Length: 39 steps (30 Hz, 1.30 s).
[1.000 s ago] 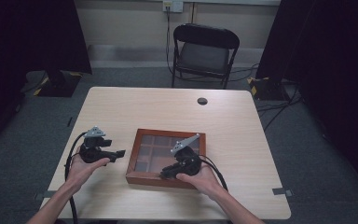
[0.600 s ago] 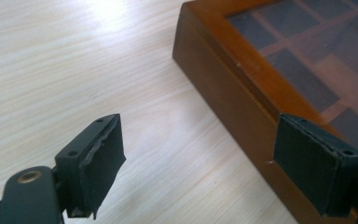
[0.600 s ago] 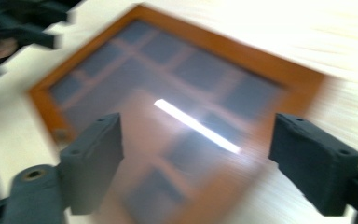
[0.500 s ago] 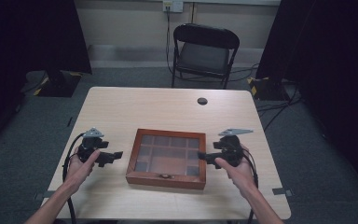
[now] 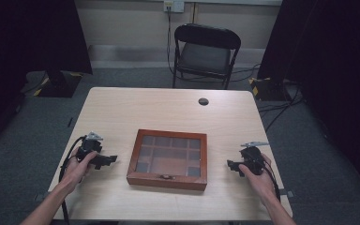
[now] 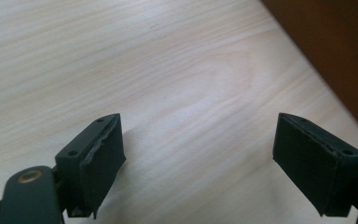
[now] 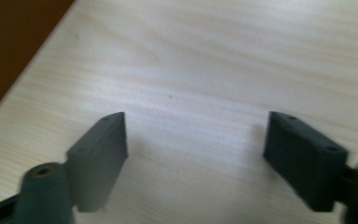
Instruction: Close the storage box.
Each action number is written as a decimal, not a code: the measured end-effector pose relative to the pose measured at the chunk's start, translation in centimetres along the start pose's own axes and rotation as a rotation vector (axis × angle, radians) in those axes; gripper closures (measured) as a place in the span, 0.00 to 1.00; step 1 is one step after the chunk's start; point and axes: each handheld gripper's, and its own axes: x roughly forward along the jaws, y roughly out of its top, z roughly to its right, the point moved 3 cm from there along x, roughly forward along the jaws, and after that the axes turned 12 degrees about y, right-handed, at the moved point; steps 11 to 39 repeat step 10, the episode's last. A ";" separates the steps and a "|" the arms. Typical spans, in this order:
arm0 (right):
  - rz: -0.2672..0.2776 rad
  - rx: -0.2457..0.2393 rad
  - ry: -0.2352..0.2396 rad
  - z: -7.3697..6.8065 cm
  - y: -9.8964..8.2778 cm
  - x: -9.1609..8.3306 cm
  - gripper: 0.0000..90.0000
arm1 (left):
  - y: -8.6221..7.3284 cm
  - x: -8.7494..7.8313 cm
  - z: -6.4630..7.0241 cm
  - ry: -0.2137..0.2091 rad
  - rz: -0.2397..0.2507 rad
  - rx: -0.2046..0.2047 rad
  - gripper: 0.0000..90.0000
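Wooden box (image 5: 168, 158) w/ glass lid shut, table (image 5: 168, 108) center. L gripper (image 5: 108, 161) left of box, R gripper (image 5: 232, 166) right, both spread, empty, apart from box. Looks like reset/approach step; next prob needs going to near-edge latch (image 5: 167, 176).

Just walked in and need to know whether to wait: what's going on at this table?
A person sits at the wooden table with a gripper in each hand. A shut wooden box with a glass lid lies between them, its clasp toward the person. The left gripper and the right gripper both rest apart from the box, one on each side, jaws open and holding nothing. The right one's jaws have just been opening. Neither touches the box.
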 end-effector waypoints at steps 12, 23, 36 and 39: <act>0.152 -0.024 -0.065 0.4 -0.7 1.4 0.00 | -0.8 1.1 0.6 0.028 0.125 -0.023 0.00; 0.152 -0.024 -0.065 0.4 -0.7 1.4 0.00 | -0.8 1.1 0.6 0.028 0.125 -0.023 0.00; 0.152 -0.024 -0.065 0.4 -0.7 1.4 0.00 | -0.8 1.1 0.6 0.028 0.125 -0.023 0.00; 0.152 -0.024 -0.065 0.4 -0.7 1.4 0.00 | -0.8 1.1 0.6 0.028 0.125 -0.023 0.00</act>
